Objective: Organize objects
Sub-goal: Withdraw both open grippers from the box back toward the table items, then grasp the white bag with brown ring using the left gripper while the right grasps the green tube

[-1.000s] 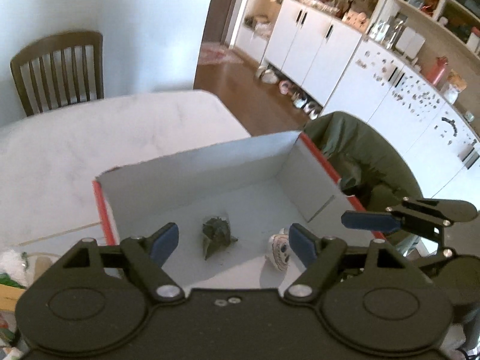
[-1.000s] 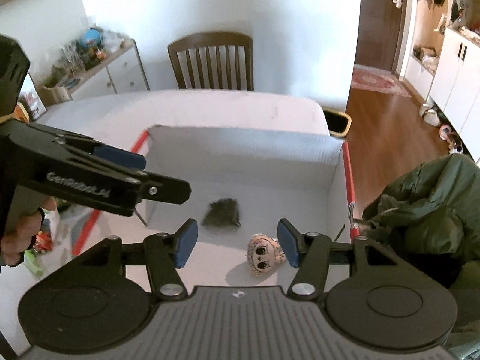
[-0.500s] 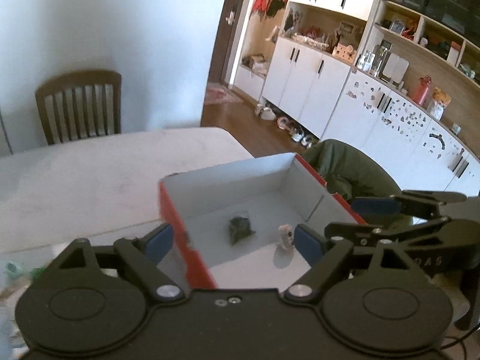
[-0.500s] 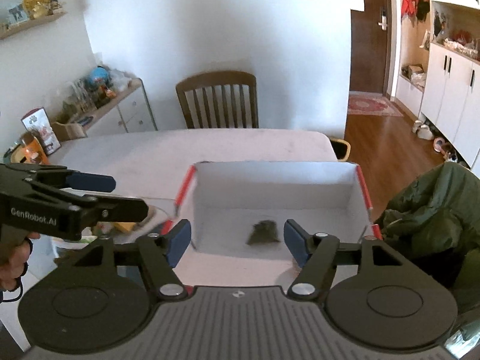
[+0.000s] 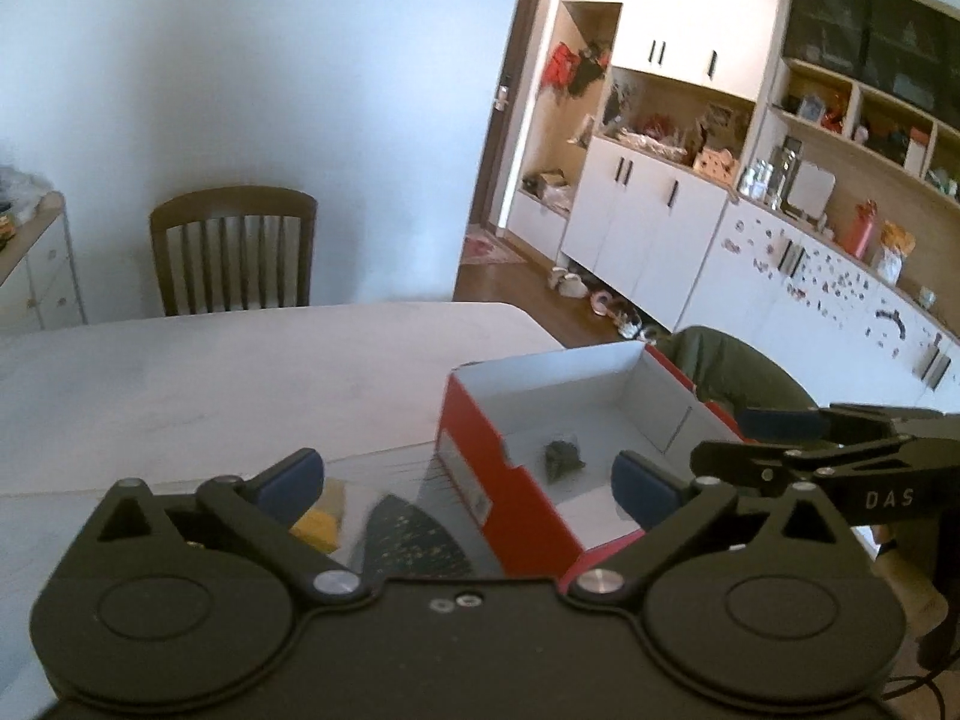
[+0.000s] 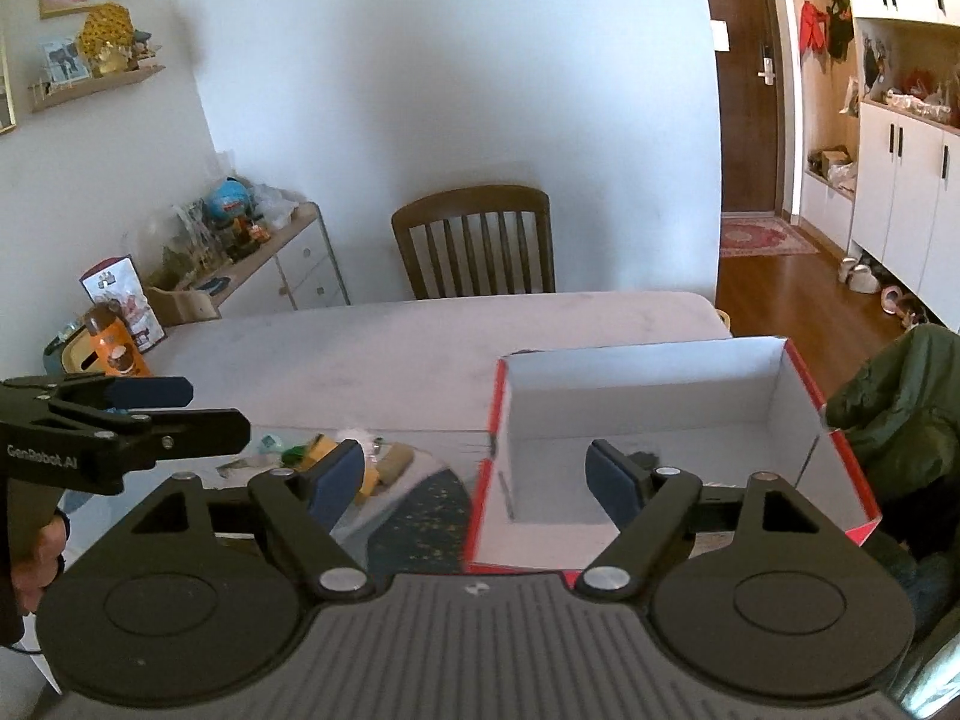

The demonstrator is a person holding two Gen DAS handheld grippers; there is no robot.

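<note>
White tabletop fills the middle of both views, with a wooden chair at its far edge and cupboards along the right wall. On the right side of the table stands the red box with a pale inside, and a small dark packet lies on its floor; whatever else is in it is hidden behind the gripper fingers. To the left of the box, near the front of the table, sits a loose pile of small things beside a dark speckled mat: a yellow block, something green and some wrappers, too blurred to name further. The left gripper hangs spread wide and empty above the box's near left corner, and the right gripper is likewise spread wide and empty over the same edge. Judging by this, the step in hand is the reach for another item. The next move would call for swinging a gripper left and down over the pile, singling out one piece and closing on it without dragging its neighbours.
</note>
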